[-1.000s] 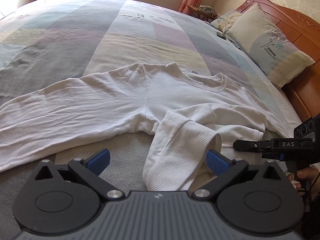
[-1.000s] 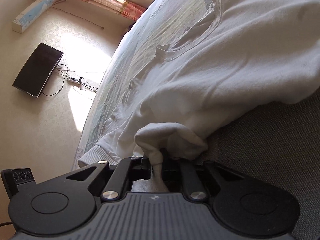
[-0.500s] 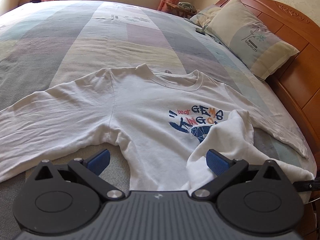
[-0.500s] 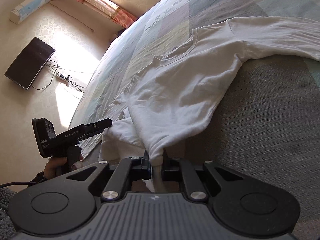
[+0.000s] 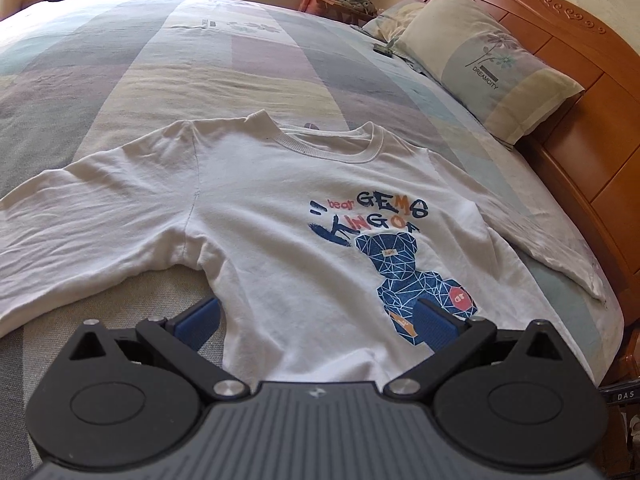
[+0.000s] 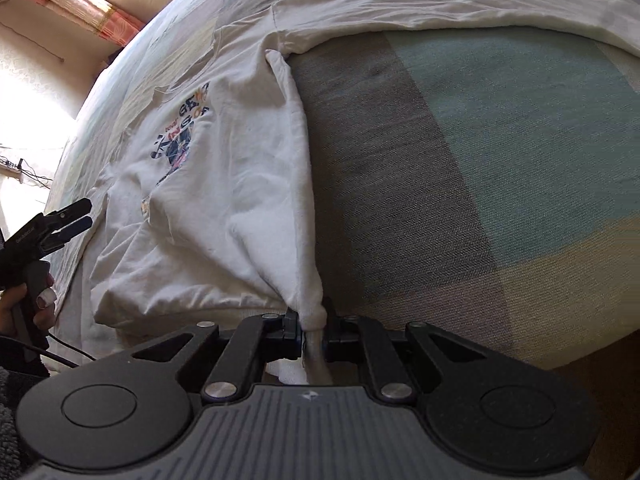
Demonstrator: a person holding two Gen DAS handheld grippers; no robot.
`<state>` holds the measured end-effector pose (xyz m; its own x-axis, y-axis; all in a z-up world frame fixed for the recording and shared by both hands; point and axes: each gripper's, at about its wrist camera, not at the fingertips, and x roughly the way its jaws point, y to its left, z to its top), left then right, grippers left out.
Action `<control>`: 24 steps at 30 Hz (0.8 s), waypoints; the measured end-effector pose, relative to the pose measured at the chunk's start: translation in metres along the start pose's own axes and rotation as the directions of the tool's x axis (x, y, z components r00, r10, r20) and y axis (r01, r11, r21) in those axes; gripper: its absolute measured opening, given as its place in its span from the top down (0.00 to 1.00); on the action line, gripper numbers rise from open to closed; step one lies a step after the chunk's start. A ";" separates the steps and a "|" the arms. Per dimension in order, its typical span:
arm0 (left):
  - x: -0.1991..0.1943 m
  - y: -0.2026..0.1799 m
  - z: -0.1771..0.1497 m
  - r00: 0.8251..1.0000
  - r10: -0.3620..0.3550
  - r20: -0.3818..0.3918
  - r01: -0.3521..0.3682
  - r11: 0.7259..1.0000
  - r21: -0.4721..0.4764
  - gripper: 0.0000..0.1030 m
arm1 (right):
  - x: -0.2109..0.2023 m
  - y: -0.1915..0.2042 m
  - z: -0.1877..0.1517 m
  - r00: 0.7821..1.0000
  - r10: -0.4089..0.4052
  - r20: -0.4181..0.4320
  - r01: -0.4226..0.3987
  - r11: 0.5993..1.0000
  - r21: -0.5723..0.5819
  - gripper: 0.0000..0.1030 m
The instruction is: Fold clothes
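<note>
White shirt (image 5: 280, 216) lies print-up on the bed (image 5: 200, 64), both sleeves spread out. Right tongs (image 6: 313, 334) clamp its bottom hem corner, likely to pull it flat. Left tongs (image 5: 316, 320) hover above it, apart and empty.

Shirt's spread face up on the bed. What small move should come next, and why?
Probably bring the open left gripper down onto the free hem corner and close. The right gripper pinches the other corner, the shirt lies print-up, and its lower edge is rumpled; a two-handed tug would likely flatten it.
</note>
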<state>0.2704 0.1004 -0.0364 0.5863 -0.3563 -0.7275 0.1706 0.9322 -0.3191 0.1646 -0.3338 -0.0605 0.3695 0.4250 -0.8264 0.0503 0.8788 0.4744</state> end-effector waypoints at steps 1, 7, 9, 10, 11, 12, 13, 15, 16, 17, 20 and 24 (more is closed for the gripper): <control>-0.001 0.002 -0.001 1.000 0.004 0.000 -0.004 1.000 -0.005 0.01 | -0.002 0.004 0.003 1.000 -0.014 0.008 0.014 1.000 -0.022 0.88; -0.009 0.015 -0.010 0.999 0.045 -0.014 -0.045 0.998 -0.041 0.01 | -0.011 0.025 0.018 0.993 -0.096 0.064 0.104 0.983 -0.149 0.72; -0.010 0.018 -0.012 0.998 0.060 -0.022 -0.061 0.997 -0.049 0.01 | -0.015 0.032 0.023 0.989 -0.121 0.085 0.135 0.972 -0.190 0.67; -0.010 0.020 -0.013 0.997 0.069 -0.025 -0.070 0.996 -0.052 0.01 | -0.016 0.035 0.025 0.986 -0.133 0.096 0.151 0.966 -0.210 0.59; -0.011 0.021 -0.014 0.996 0.082 -0.029 -0.083 0.995 -0.057 0.01 | -0.018 0.039 0.028 0.984 -0.145 0.107 0.167 0.959 -0.230 0.54; -0.012 0.023 -0.015 0.995 0.097 -0.030 -0.098 0.993 -0.063 0.01 | -0.020 0.042 0.031 0.981 -0.157 0.118 0.182 0.951 -0.250 0.43; -0.014 0.024 -0.016 0.993 0.110 -0.030 -0.112 0.991 -0.069 0.01 | -0.014 0.058 0.034 0.983 -0.141 0.117 0.171 0.936 -0.308 0.34; -0.020 0.028 -0.018 0.990 0.139 -0.034 -0.142 0.986 -0.084 0.01 | 0.002 0.092 0.040 0.990 -0.098 0.100 0.131 0.894 -0.428 0.25; -0.022 0.031 -0.020 0.987 0.155 -0.036 -0.157 0.983 -0.091 0.01 | 0.011 0.109 0.041 0.994 -0.075 0.084 0.106 0.868 -0.485 0.21; -0.026 0.033 -0.022 0.984 0.174 -0.034 -0.176 0.980 -0.096 0.01 | 0.021 0.127 0.043 0.996 -0.053 0.067 0.080 0.838 -0.540 0.19; -0.039 0.039 -0.030 0.974 0.224 -0.031 -0.226 0.966 -0.126 0.01 | 0.046 0.184 0.040 1.000 0.011 0.012 0.001 0.715 -0.699 0.17; -0.059 0.045 -0.044 0.956 0.293 -0.028 -0.292 0.935 -0.199 0.01 | 0.070 0.238 0.029 0.997 0.058 -0.050 -0.073 0.541 -0.838 0.10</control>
<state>0.2092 0.1600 -0.0345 0.5879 -0.0695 -0.8059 -0.1697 0.9635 -0.2069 0.2294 -0.1014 0.0033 0.3250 0.4854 -0.8116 -0.7771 0.6262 0.0634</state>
